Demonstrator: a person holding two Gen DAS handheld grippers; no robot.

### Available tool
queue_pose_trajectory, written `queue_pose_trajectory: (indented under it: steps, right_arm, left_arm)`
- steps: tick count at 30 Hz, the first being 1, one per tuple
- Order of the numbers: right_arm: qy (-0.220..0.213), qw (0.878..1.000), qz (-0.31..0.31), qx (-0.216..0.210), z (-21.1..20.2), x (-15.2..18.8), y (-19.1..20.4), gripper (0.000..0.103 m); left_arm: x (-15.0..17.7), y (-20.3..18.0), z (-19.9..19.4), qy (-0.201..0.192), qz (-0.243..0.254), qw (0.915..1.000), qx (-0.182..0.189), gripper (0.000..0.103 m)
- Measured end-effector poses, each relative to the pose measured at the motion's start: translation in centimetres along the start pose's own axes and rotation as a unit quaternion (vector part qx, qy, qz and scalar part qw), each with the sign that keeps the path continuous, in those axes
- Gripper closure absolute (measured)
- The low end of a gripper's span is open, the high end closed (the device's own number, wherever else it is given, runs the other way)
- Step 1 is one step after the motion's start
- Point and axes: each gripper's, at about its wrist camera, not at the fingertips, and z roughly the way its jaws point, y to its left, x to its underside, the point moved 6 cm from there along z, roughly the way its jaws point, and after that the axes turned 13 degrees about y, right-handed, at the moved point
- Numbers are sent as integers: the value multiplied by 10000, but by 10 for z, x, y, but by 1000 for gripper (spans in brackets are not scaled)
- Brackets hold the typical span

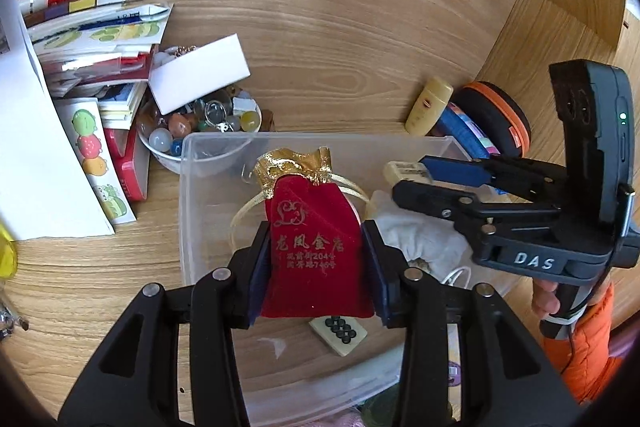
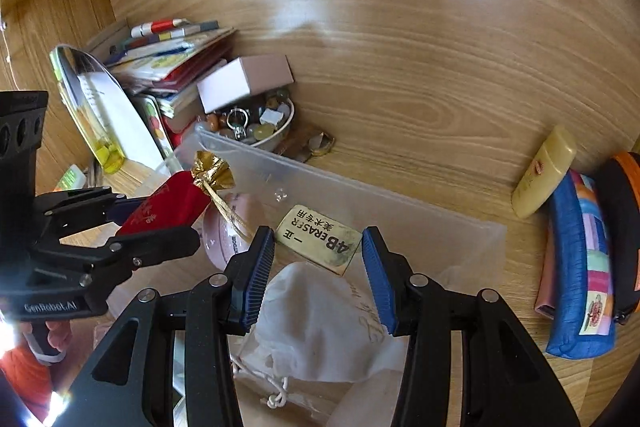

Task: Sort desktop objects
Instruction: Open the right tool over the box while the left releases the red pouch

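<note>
My left gripper (image 1: 316,267) is shut on a red velvet pouch (image 1: 314,247) with a gold top, held above a clear plastic box (image 1: 188,195). The pouch also shows in the right wrist view (image 2: 168,207), in the left gripper (image 2: 160,223). My right gripper (image 2: 318,275) is open and empty over the box (image 2: 400,203), above a white cloth bag (image 2: 320,311) and just short of a yellowed eraser (image 2: 318,239). In the left wrist view the right gripper (image 1: 416,173) reaches in from the right beside the eraser (image 1: 406,171). A mahjong tile (image 1: 338,335) lies in the box.
A bowl of beads (image 1: 200,131) with a white card box (image 1: 200,73) on it stands behind the box. Stacked books and stickers (image 1: 92,39) lie at the left. A yellow tube (image 2: 544,171), a blue pencil case (image 2: 580,267) and a black-orange case (image 1: 496,115) lie at the right.
</note>
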Motion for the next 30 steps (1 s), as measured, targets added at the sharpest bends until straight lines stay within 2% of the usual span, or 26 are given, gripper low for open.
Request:
queue_pose_trajectory:
  steps: [6,10,15,17,19,21,24,30]
  right_arm:
    - [193,9997,-110,130,12,-1,7,60]
    - [291,9994,-126,154,20,1,11,60]
    - [444,9987,-93,236,24,1,11,60]
    - [551,9984,-32,131,23,4,10,56]
    - [502,9987,80,-98,16,7,8,51]
    - [355,9991,139,-187,7,9,6,36]
    - [102,9998,197,17,-10,12,0,29]
    - [-190,9986,455,196,-38,28,-12,20]
  left_arm:
    - [-1,2,-2,-39,-47,9999,104,53]
    - [-1,-4,1,-11,86,10000,5,46]
    - [3,-12,3,-10,301,9991,-292,38]
    - [5,-14,2,-55,381,9985,-378,29]
    - [6,-15,0,-100,425,9982,-409,28]
    - [7,-16,0,-91,436,9983,-386,28]
    - [6,-17,-5,-90,343,9990,-261,28]
    - [5,-20,-20,-269,258,9981,-500,11]
